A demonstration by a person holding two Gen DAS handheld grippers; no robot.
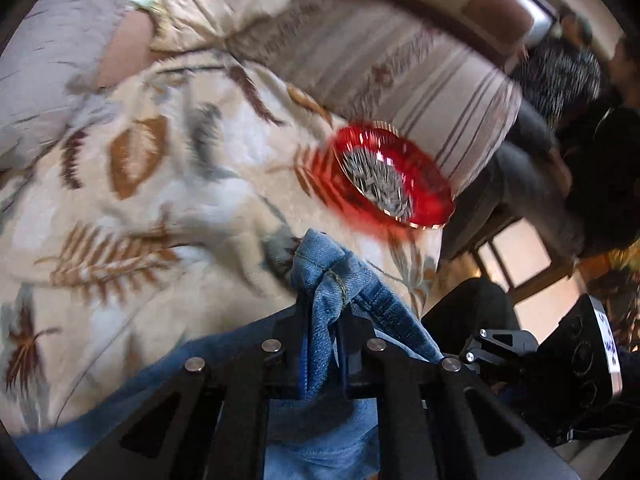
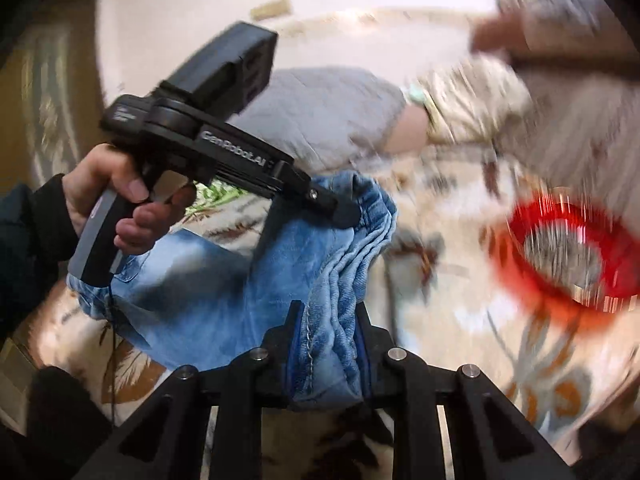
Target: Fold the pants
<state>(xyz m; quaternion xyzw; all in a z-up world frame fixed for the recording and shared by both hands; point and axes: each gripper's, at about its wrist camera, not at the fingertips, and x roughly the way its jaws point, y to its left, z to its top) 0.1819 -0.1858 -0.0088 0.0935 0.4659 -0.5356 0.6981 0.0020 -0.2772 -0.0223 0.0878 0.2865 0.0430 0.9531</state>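
While both pictures smear with blur, the blue denim pants hang bunched between the two grippers above a bed cover printed with brown and grey leaves. Left gripper first: its jaws stand almost closed, pinched on a seamed, hemmed edge of the denim, which pokes up past the fingertips in a crumpled knot and trails down behind the fingers. Over on the right wrist view, the right gripper has its jaws narrowed on a thick stack of folded layers of the pants, the paler inner side showing in ridges between the pads. From there the left gripper appears too, its black tip clamped on the gathered edge further along the same garment, a bare hand wrapped round its grip, dark sleeve behind. Fabric sags between the two holds, the lower part resting on the cover. Off to the right sits a red dish with a gold rim, something grey heaped inside, on the cover and clear of the denim. Pillows lie beyond
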